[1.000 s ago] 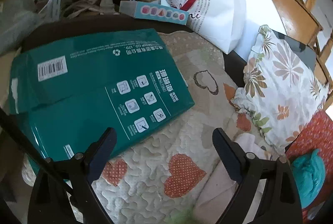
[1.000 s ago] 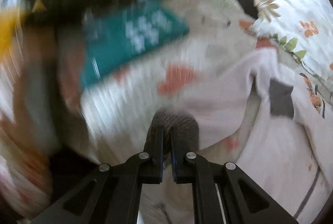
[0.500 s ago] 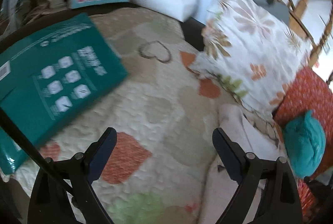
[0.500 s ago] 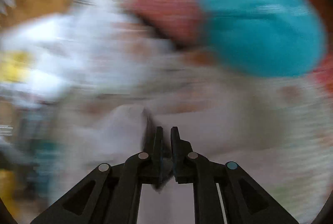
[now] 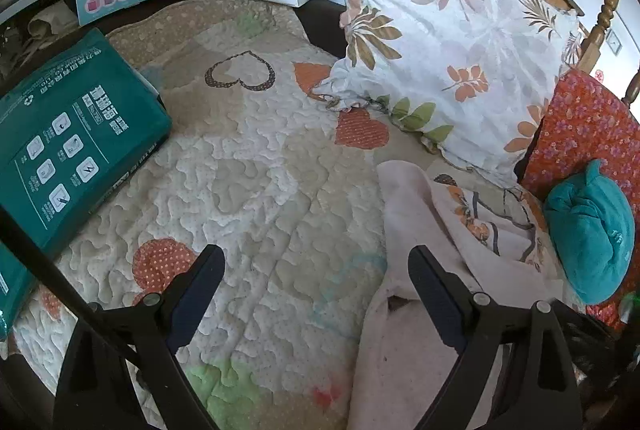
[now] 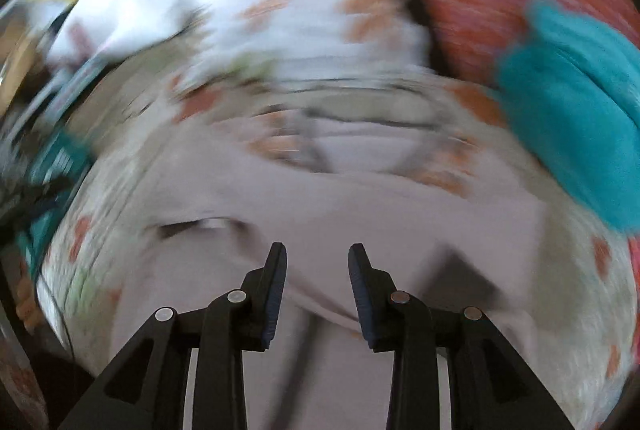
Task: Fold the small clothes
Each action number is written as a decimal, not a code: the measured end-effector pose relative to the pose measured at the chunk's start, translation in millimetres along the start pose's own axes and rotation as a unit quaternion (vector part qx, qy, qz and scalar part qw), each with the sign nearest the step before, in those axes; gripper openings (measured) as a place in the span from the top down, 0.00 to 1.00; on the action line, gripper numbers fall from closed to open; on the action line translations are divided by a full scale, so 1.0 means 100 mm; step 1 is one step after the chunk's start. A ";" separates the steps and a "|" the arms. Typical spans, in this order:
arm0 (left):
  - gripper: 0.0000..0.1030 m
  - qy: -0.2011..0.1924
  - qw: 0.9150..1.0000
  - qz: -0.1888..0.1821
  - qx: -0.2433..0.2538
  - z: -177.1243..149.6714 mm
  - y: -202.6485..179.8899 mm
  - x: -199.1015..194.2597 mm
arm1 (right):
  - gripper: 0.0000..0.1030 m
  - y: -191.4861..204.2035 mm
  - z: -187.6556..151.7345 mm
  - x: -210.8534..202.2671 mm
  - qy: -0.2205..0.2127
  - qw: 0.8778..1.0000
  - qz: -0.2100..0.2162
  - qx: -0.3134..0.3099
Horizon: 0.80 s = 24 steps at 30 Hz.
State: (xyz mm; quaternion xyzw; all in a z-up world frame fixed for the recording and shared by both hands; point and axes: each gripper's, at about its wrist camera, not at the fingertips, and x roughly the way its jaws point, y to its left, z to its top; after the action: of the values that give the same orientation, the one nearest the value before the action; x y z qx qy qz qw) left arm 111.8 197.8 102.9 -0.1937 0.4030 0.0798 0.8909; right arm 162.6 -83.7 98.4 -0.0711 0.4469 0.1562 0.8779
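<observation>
The pale pink garment [image 5: 404, 214] lies crumpled on the heart-patterned quilt [image 5: 248, 166], near the floral pillow [image 5: 452, 42] and just beside the teal bundle [image 5: 592, 230]; left tongs [image 5: 316, 266] gape wide over the quilt; right tongs [image 6: 317, 258] hover parted above the garment, gripping nothing; that view is blurred

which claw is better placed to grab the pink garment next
Right, probably. The right claw is open directly over the pink garment, though that view is blurred. The left claw, also open, sits mostly over the quilt beside it.
</observation>
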 end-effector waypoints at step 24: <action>0.10 0.009 1.000 0.007 -0.020 0.10 0.20 0.02 | 0.70 0.47 0.16 0.35 0.021 0.999 -0.004 -0.027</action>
State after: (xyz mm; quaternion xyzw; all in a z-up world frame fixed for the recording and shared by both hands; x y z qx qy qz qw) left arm 113.7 220.5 101.7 -0.2093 0.4111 0.0927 0.8824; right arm 178.7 -27.3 80.2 -0.1001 0.4605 0.1637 0.8667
